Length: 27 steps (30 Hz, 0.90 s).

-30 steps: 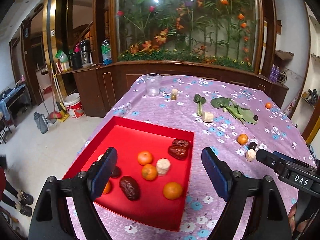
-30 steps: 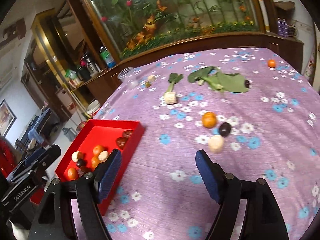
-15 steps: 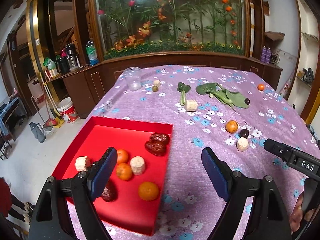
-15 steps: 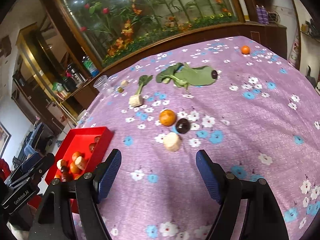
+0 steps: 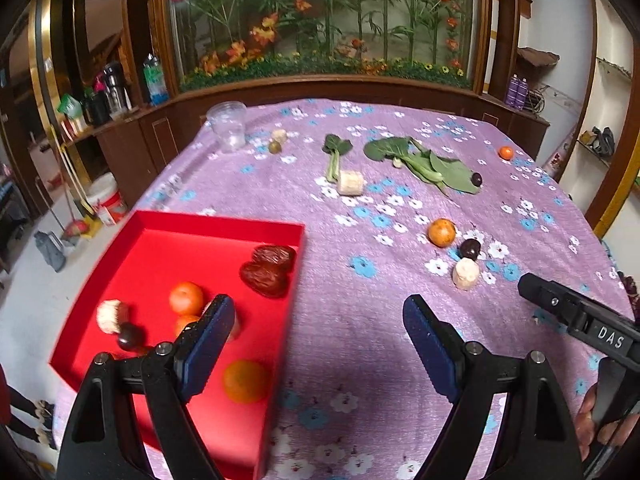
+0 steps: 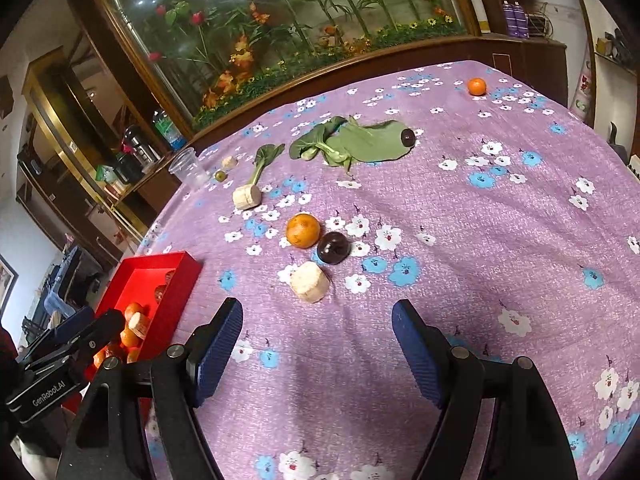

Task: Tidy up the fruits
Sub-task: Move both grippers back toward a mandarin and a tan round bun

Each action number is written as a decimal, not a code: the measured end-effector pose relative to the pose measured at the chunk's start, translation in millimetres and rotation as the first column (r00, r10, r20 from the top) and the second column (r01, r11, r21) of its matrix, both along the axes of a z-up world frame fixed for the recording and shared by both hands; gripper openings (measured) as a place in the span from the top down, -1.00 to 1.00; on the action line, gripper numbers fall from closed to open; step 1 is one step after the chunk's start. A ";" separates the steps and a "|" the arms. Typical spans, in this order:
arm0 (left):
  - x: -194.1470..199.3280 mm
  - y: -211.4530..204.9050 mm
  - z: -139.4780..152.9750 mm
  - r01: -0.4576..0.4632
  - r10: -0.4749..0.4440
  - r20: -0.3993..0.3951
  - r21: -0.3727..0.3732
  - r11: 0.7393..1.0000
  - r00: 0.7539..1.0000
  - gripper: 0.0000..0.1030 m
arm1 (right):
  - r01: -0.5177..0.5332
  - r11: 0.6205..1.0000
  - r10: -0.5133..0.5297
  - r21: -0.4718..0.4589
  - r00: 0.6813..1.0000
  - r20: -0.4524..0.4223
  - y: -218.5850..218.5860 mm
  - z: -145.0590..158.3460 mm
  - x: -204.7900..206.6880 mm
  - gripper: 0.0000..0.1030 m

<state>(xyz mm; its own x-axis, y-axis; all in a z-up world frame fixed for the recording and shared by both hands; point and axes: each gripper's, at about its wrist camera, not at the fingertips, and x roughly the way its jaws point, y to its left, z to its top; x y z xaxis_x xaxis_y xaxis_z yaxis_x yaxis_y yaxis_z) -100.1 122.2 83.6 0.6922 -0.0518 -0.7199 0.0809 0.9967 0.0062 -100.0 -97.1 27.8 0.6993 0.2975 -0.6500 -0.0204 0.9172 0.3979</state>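
A red tray (image 5: 216, 220) (image 6: 158, 260) at the table's left holds oranges (image 5: 186, 298), two dates (image 5: 266, 278), a pale chunk (image 5: 110, 316) and a dark plum (image 5: 130, 336). On the purple cloth lie an orange (image 6: 303, 231) (image 5: 441, 232), a dark plum (image 6: 333, 248) (image 5: 469, 249) and a pale banana piece (image 6: 309, 282) (image 5: 465, 274). My left gripper (image 5: 316, 332) hangs open over the tray's right edge, empty. My right gripper (image 6: 318, 334) is open and empty just short of the banana piece.
Farther back lie green leaves (image 6: 360, 142) with a plum (image 6: 407, 137), a leaf stalk (image 6: 262, 162), another banana piece (image 6: 247, 197), a small orange (image 6: 477, 86), a clear cup (image 6: 188, 168) and two small fruits (image 5: 277, 140). A wooden cabinet with flowers stands behind the table.
Both grippers shifted to the right and sank toward the table. The tray slid left in the left wrist view; the orange, plum and banana piece came closer in the right wrist view.
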 end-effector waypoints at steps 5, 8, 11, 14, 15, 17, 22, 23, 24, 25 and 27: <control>5.4 -1.2 -8.6 0.037 -0.041 -0.043 -0.075 0.997 0.998 -0.66 | -0.009 1.000 0.008 -0.006 1.000 -0.018 -0.6 -4.6 2.8 -0.58; 9.4 -2.3 -13.5 0.056 -0.065 -0.068 -0.124 0.991 0.996 -0.66 | -0.019 0.999 0.018 -0.036 1.000 -0.015 1.0 -2.2 5.3 -0.58; 14.8 -5.0 -14.1 0.074 -0.085 -0.074 -0.148 0.986 0.994 -0.66 | -0.048 0.995 0.046 -0.090 0.999 -0.024 6.0 -2.7 11.2 -0.58; 25.4 -8.4 -9.6 0.097 -0.109 -0.062 -0.176 0.980 0.992 -0.65 | -0.093 0.986 0.087 -0.141 0.995 -0.046 14.2 -6.8 19.8 -0.58; 31.5 -10.4 -7.6 0.111 -0.124 -0.055 -0.190 0.975 0.991 -0.65 | -0.108 0.982 0.102 -0.157 0.994 -0.048 17.1 -7.9 23.1 -0.58; 44.4 -15.5 -5.6 0.137 -0.151 -0.051 -0.214 0.967 0.987 -0.65 | -0.138 0.972 0.131 -0.188 0.990 -0.049 23.7 -9.2 29.7 -0.58; 86.4 -37.3 -9.2 0.200 -0.227 -0.083 -0.252 0.947 0.970 -0.36 | -0.189 0.953 0.184 -0.238 0.982 -0.040 37.5 -8.9 44.9 -0.53; 95.2 -42.0 -12.0 0.210 -0.243 -0.094 -0.269 0.940 0.966 -0.35 | -0.197 0.950 0.193 -0.243 0.980 -0.040 39.7 -9.4 47.5 -0.50; 100.4 -44.8 -13.9 0.215 -0.250 -0.100 -0.276 0.937 0.963 -0.35 | -0.202 0.948 0.198 -0.246 0.979 -0.041 41.5 -10.0 50.0 -0.50; 107.8 -49.4 -17.8 0.216 -0.255 -0.112 -0.278 0.936 0.961 -0.35 | -0.206 0.946 0.202 -0.249 0.979 -0.042 43.1 -10.7 51.8 -0.50; 121.6 -59.8 -26.0 0.223 -0.267 -0.136 -0.275 0.935 0.954 -0.35 | -0.215 0.942 0.210 -0.259 0.976 -0.048 46.8 -12.9 56.4 -0.45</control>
